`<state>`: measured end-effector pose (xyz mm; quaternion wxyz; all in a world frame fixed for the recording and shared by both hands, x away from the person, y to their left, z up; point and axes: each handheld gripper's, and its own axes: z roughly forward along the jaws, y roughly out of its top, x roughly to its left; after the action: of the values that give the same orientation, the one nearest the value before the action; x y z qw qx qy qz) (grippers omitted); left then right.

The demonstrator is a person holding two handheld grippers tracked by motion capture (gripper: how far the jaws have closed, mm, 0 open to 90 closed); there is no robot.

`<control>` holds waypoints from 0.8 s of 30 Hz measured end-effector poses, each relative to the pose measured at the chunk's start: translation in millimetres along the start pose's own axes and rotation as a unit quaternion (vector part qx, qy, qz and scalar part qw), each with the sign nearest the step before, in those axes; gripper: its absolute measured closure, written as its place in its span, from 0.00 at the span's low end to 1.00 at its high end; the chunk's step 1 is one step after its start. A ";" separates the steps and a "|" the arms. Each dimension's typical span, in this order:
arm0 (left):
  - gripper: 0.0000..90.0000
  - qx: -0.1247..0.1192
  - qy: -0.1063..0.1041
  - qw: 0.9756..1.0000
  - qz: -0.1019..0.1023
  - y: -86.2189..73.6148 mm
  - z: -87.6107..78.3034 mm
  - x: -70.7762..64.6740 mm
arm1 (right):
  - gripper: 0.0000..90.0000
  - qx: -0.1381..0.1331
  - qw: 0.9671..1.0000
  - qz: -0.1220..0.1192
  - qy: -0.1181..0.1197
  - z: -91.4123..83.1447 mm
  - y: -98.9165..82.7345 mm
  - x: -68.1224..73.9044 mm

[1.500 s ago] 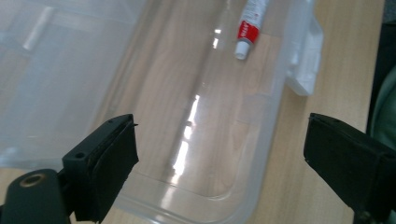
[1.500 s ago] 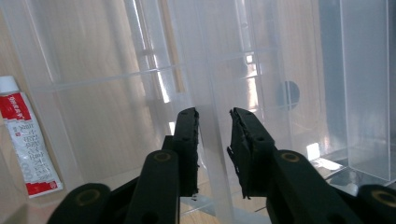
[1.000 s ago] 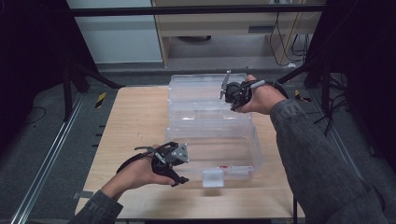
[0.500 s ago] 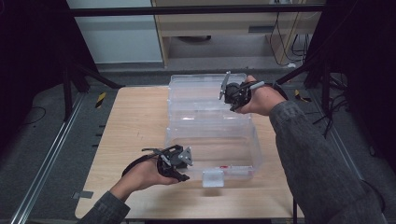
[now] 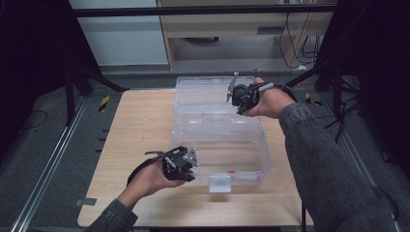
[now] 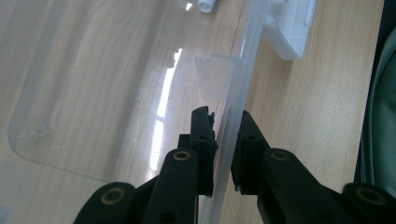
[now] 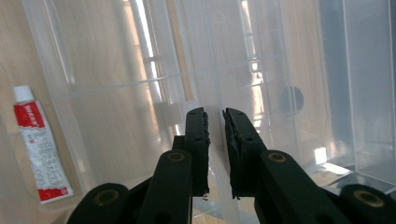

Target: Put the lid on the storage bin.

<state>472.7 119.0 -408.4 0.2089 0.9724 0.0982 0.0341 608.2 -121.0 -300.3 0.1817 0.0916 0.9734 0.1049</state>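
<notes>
A clear plastic box (image 5: 220, 157) lies open in the middle of the surface, its long axis running across from the left edge toward the right. Its lid (image 5: 212, 94) stands tipped back toward the far edge, hinged along the box's far side. A white latch (image 5: 220, 182) hangs at the middle of the near wall, close to the surface's near edge.

The left gripper (image 5: 186, 162) sits at the box's near left corner. In the left gripper view its fingers (image 6: 201, 140) have just been closing and now stand on either side of the thin near wall (image 6: 233, 126), which runs straight away from them toward the latch (image 6: 289, 28); they look clamped on it. The right gripper (image 5: 238, 94) is up at the lid's right part near the far edge, and in the right gripper view its fingers (image 7: 236, 140) are clamped on a clear edge of the lid (image 7: 215, 135), nearly together.

A small red and white tube (image 7: 39, 154) lies at the left in that view, seen through clear plastic; whether it is inside the box I cannot tell.

My guess is the lid is about to be swung: it lies directly in the right fingers, which are nearer its free edge, and it would turn about the hinge line across the surface, while the left hand steadies the base.
</notes>
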 end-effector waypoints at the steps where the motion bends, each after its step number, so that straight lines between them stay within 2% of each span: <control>1: 0.89 -0.001 0.001 1.000 -0.004 -0.2 0.0 -0.1 | 0.90 -0.001 1.000 0.000 0.004 0.0 -0.2 -0.9; 6: 0.89 0.000 0.017 1.000 0.000 0.5 -0.1 -3.5 | 0.93 0.001 1.000 -0.007 0.011 -1.6 2.7 -0.2; 15: 0.89 0.001 0.032 0.999 -0.003 0.3 0.6 -6.9 | 0.96 -0.002 1.000 -0.020 0.021 -11.3 6.5 8.6; 24: 0.89 -0.002 0.036 0.999 -0.008 -0.7 0.7 -7.8 | 0.97 -0.007 0.999 -0.033 0.010 -20.3 6.7 22.7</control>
<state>465.0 117.7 -409.5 0.2075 0.9693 0.1137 0.0671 580.8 -113.1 -287.8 0.1759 0.0574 0.9769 0.1068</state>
